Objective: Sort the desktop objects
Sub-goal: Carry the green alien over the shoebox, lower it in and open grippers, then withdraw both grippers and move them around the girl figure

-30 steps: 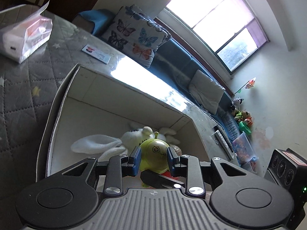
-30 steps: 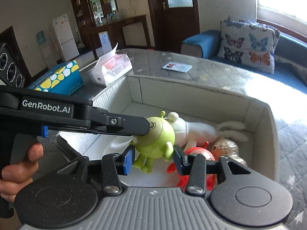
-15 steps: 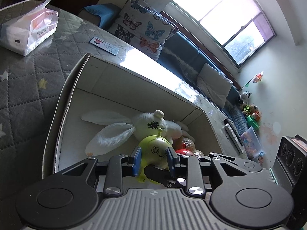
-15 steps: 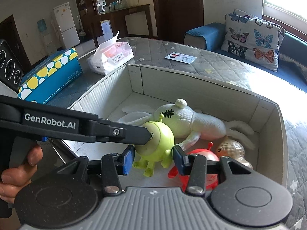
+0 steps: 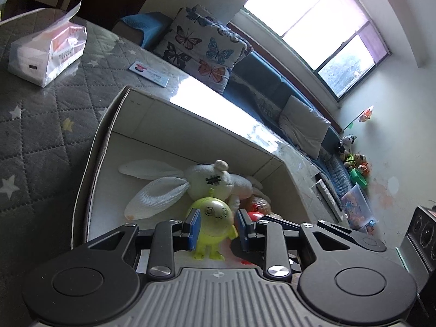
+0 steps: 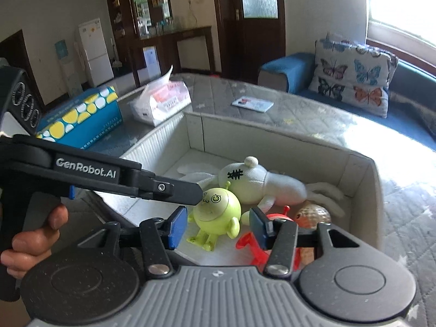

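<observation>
A green toy (image 6: 218,212) with 1 big eye stands on its little feet inside the white box (image 6: 359,174). The left gripper (image 5: 218,224) has its 2 blue pads on either side of the toy's round head; they sit right next to it, but I cannot tell if they squeeze it. In the right wrist view the left gripper's black finger tip touches the top of the toy's head. The right gripper (image 6: 218,226) is wide apart and holds nothing; the toy stands between its pads. A white bunny (image 6: 261,179) lies just behind the toy. A red toy (image 6: 261,242) and a brown shell (image 6: 313,215) lie beside it in the box. A tissue pack (image 6: 160,103) and a blue box (image 6: 81,120) sit on the grey table (image 5: 41,125).
</observation>
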